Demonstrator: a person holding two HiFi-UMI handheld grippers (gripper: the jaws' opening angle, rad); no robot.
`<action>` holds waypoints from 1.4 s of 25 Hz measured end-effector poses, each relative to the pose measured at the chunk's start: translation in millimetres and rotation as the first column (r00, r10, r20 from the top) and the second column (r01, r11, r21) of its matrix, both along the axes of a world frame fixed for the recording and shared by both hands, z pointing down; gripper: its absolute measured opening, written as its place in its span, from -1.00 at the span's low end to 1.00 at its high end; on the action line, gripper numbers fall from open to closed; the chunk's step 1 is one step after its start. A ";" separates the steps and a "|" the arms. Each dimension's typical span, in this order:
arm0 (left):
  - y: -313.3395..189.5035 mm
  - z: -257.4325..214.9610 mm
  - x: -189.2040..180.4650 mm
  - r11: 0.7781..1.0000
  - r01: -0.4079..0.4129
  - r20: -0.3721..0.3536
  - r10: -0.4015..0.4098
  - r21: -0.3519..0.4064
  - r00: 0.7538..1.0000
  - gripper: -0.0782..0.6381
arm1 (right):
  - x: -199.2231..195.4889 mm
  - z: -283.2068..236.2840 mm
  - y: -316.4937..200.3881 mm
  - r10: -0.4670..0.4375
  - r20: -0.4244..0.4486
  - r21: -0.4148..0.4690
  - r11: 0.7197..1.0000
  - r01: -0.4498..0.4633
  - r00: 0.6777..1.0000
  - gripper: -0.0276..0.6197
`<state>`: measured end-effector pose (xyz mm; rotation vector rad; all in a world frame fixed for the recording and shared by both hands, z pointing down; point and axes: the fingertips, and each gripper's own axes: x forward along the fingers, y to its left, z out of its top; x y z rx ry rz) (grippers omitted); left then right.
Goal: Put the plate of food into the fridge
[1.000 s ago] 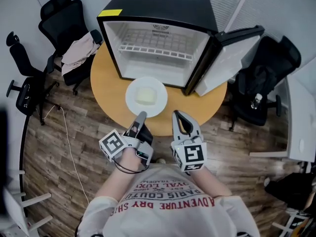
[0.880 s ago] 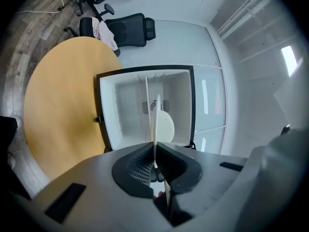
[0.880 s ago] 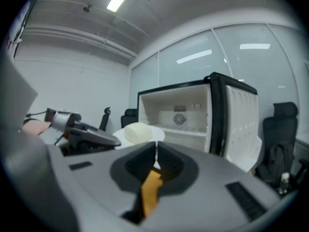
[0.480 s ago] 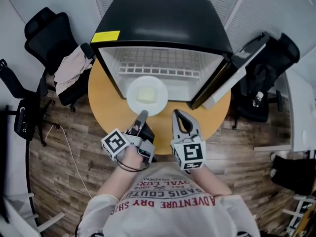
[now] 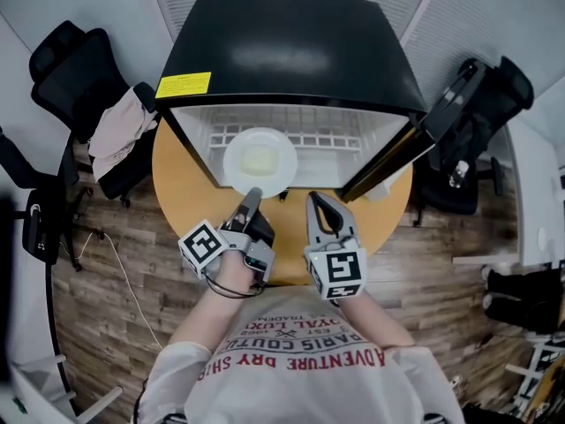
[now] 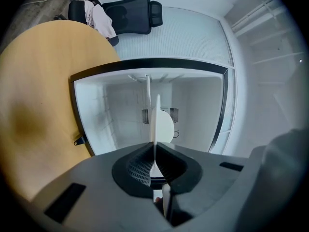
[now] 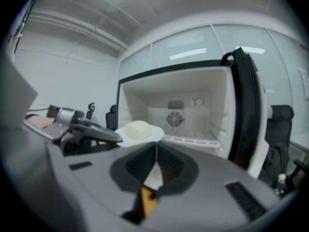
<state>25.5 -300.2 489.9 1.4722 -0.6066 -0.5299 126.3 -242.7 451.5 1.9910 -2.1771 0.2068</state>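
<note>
A white plate (image 5: pixel 259 162) with a pale mound of food hangs level at the mouth of the open black mini fridge (image 5: pixel 282 51), over its lower front edge. My left gripper (image 5: pixel 251 200) is shut on the plate's near rim; in the left gripper view the plate (image 6: pixel 157 122) shows edge-on between the jaws (image 6: pixel 154 151), with the white fridge interior behind. My right gripper (image 5: pixel 320 212) hovers just right of the left one, shut with nothing in it. The right gripper view shows the plate (image 7: pixel 139 131), the left gripper (image 7: pixel 91 132) and the fridge's inside (image 7: pixel 193 115).
The fridge stands on a round wooden table (image 5: pixel 181 184). Its door (image 5: pixel 424 140) is swung open to the right. A wire shelf (image 5: pixel 327 140) crosses the inside. Black office chairs stand at the left, one draped with cloth (image 5: pixel 115 135), and another (image 5: pixel 481 122) at the right.
The plate has moved forward from above the table to the fridge opening, carried by the left gripper. The right gripper has advanced alongside it.
</note>
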 end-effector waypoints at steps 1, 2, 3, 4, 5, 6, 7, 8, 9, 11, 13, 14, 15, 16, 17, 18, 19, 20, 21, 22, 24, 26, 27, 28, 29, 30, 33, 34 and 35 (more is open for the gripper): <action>-2.7 0.6 1.5 1.000 0.005 0.002 -0.005 -0.003 1.000 -0.68 | 2.8 1.5 -2.8 -0.002 0.000 -0.006 1.000 0.002 1.000 -0.82; -5.1 1.7 2.9 1.000 0.010 0.006 -0.010 -0.006 1.000 -0.68 | 5.5 3.2 -5.5 -0.002 0.003 -0.012 1.000 0.002 1.000 -0.82; -7.7 2.9 4.3 1.000 0.015 0.011 -0.015 -0.009 1.000 -0.68 | 7.2 3.6 -8.8 -0.003 0.007 -0.017 1.000 0.003 1.000 -0.82; -10.6 3.9 5.9 1.000 0.018 0.016 -0.018 -0.012 1.000 -0.68 | 8.0 2.1 -12.8 -0.006 0.010 -0.015 1.000 0.006 1.000 -0.82; -13.5 4.8 7.7 1.000 0.021 0.019 -0.021 -0.016 1.000 -0.68 | 8.4 -0.2 -17.1 -0.010 0.010 -0.010 1.000 0.010 1.000 -0.82; -16.2 5.7 9.8 1.000 0.024 0.021 -0.023 -0.020 1.000 -0.68 | 9.0 -1.6 -21.0 -0.014 0.008 -0.005 1.000 0.014 1.000 -0.82; -18.8 6.6 12.1 0.999 0.025 0.021 -0.025 -0.024 0.999 -0.68 | 9.9 -2.3 -24.6 -0.016 0.008 -0.003 1.000 0.017 1.000 -0.82; -21.2 7.2 14.6 0.999 0.025 0.021 -0.025 -0.027 0.999 -0.68 | 10.6 -3.0 -28.1 -0.019 0.008 -0.002 1.000 0.019 1.000 -0.82; -23.6 7.5 17.0 0.999 0.025 0.020 -0.024 -0.030 0.999 -0.68 | 11.2 -3.6 -31.3 -0.022 0.008 0.000 1.000 0.022 1.000 -0.82; -28.4 7.5 20.5 0.999 0.026 0.019 -0.025 -0.034 1.000 -0.68 | 12.3 -4.1 -36.7 -0.026 0.008 0.000 1.000 0.026 1.000 -0.82; -33.2 7.5 22.9 0.999 0.028 0.017 -0.028 -0.037 0.999 -0.68 | 13.5 -3.8 -40.8 -0.029 0.008 -0.002 1.000 0.029 1.000 -0.82; -35.6 7.7 23.9 0.999 0.029 0.017 -0.029 -0.040 0.999 -0.68 | 14.1 -3.7 -42.8 -0.030 0.008 -0.003 1.000 0.030 1.000 -0.82; -37.8 8.0 24.8 0.999 0.030 0.016 -0.029 -0.042 0.999 -0.68 | 14.6 -3.5 -44.8 -0.030 0.008 -0.004 1.000 0.030 1.000 -0.82; -40.1 7.9 25.9 0.999 0.029 0.015 -0.028 -0.046 0.999 -0.68 | 15.0 -3.2 -47.0 -0.031 0.009 -0.006 1.000 0.031 0.999 -0.82; -42.3 7.4 27.1 0.998 0.028 0.012 -0.028 -0.049 1.000 -0.68 | 15.3 -2.7 -49.0 -0.030 0.011 -0.007 1.000 0.030 0.999 -0.82; -44.5 6.8 28.2 0.998 0.027 0.010 -0.027 -0.050 1.000 -0.68 | 15.8 -1.7 -50.7 -0.029 0.013 -0.010 1.000 0.029 0.999 -0.82; -46.7 6.3 29.3 0.998 0.026 0.010 -0.025 -0.049 1.000 -0.68 | 16.7 -0.3 -52.2 -0.027 0.015 -0.014 1.000 0.027 1.000 -0.82; -48.9 6.1 30.2 0.999 0.024 0.012 -0.024 -0.045 1.000 -0.68 | 17.8 1.4 -53.4 -0.025 0.015 -0.018 1.000 0.025 1.000 -0.82; -51.1 6.1 31.0 0.999 0.023 0.015 -0.022 -0.041 1.000 -0.68 | 19.1 2.8 -54.8 -0.023 0.014 -0.022 0.999 0.023 1.000 -0.82; -53.2 6.0 31.9 0.999 0.021 0.017 -0.021 -0.040 1.000 -0.68 | 20.5 3.8 -56.2 -0.021 0.012 -0.025 0.999 0.021 1.000 -0.82; -57.0 5.7 33.2 0.999 0.018 0.023 -0.017 -0.038 1.000 -0.68 | 22.7 5.9 -58.3 -0.018 0.008 -0.030 0.999 0.018 1.000 -0.82; -60.9 6.2 34.3 0.999 0.015 0.028 -0.014 -0.034 1.000 -0.68 | 24.0 9.0 -59.4 -0.018 0.005 -0.039 0.999 0.018 1.000 -0.82; -63.0 6.5 35.1 0.999 0.013 0.027 -0.012 -0.031 1.000 -0.68 | 24.4 10.0 -60.2 -0.018 0.004 -0.042 0.999 0.018 1.000 -0.82; -65.1 6.8 36.1 0.999 0.012 0.024 -0.011 -0.031 1.000 -0.68 | 25.0 10.9 -61.0 -0.018 0.004 -0.045 0.999 0.018 1.000 -0.82; -67.0 6.9 37.2 0.999 0.011 0.020 -0.010 -0.033 1.000 -0.68 | 25.5 11.5 -61.7 -0.018 0.003 -0.047 0.999 0.018 1.000 -0.82; -68.9 6.6 38.1 0.999 0.010 0.017 -0.009 -0.034 1.000 -0.68 | 26.0 12.4 -62.2 -0.017 0.001 -0.048 0.999 0.017 1.000 -0.82; -72.9 5.9 40.4 1.000 0.002 0.017 -0.002 -0.028 1.000 -0.68 | 26.6 12.8 -62.2 -0.015 0.002 -0.051 0.999 0.015 1.000 -0.82; -73.6 5.8 41.3 1.000 0.000 0.017 0.001 -0.029 1.000 -0.68 | 26.6 12.2 -61.9 -0.016 0.003 -0.050 0.999 0.016 1.000 -0.82; -74.5 5.3 42.4 1.000 -0.003 0.018 0.004 -0.030 1.000 -0.68 | 26.7 12.2 -61.5 -0.016 0.003 -0.049 0.999 0.016 1.000 -0.82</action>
